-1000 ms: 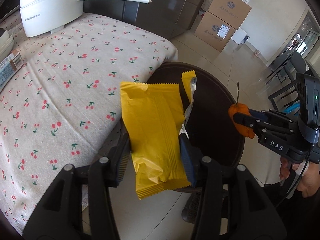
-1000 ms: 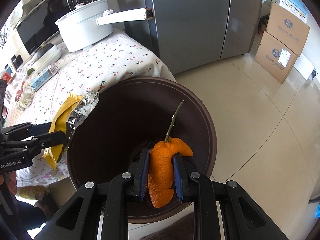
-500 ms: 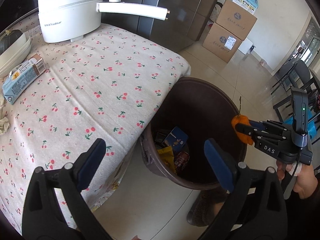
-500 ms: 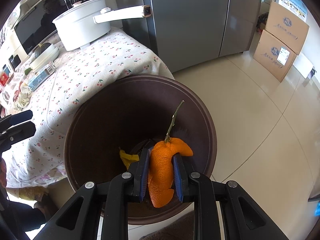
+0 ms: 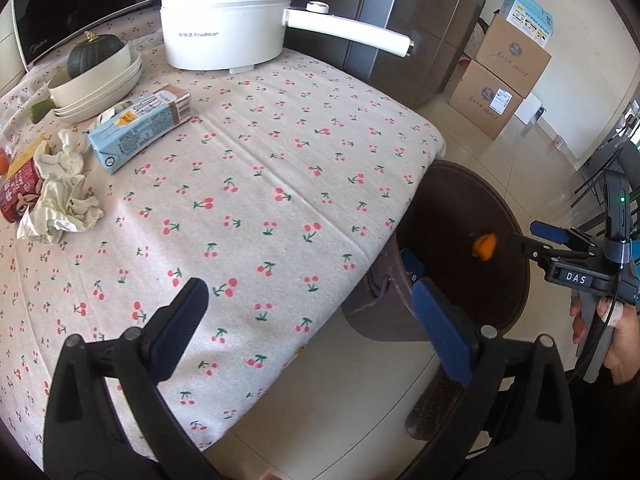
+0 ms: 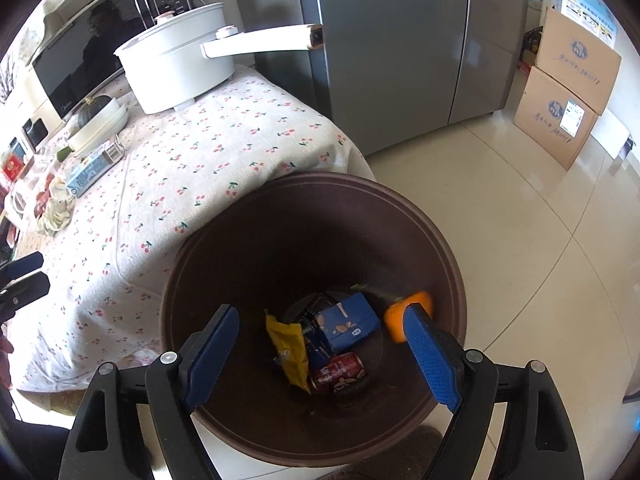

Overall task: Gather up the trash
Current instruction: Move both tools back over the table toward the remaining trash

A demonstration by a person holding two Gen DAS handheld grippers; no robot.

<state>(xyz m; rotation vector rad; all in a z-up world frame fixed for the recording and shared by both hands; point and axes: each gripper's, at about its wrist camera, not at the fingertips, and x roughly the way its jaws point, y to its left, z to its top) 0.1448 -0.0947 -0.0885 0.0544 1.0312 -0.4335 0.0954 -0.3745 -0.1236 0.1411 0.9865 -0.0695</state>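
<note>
Both sets of fingers are opening with nothing between them: my right gripper (image 6: 320, 352) over the bin (image 6: 448, 248) lets the orange peel (image 6: 408, 312) fall in; my left gripper (image 5: 312, 328) faces the surface (image 5: 280, 184).

Cherry-print table (image 5: 260, 200) bears pot (image 5: 224, 20), milk carton (image 5: 136, 128), crumpled tissue (image 5: 64, 204).

**Cloth, plastic and gloss in a kitchen**

A matt, woven cherry-print cloth (image 5: 260, 184) covers the surface. The white pot (image 5: 226, 20) looks smooth, glossy plastic. Crumpled paper tissue (image 5: 64, 200) lies near a printed carton (image 5: 138, 128). Floor tiles (image 6: 540, 240) shine; the brown bin (image 6: 304, 216) is matt.
</note>
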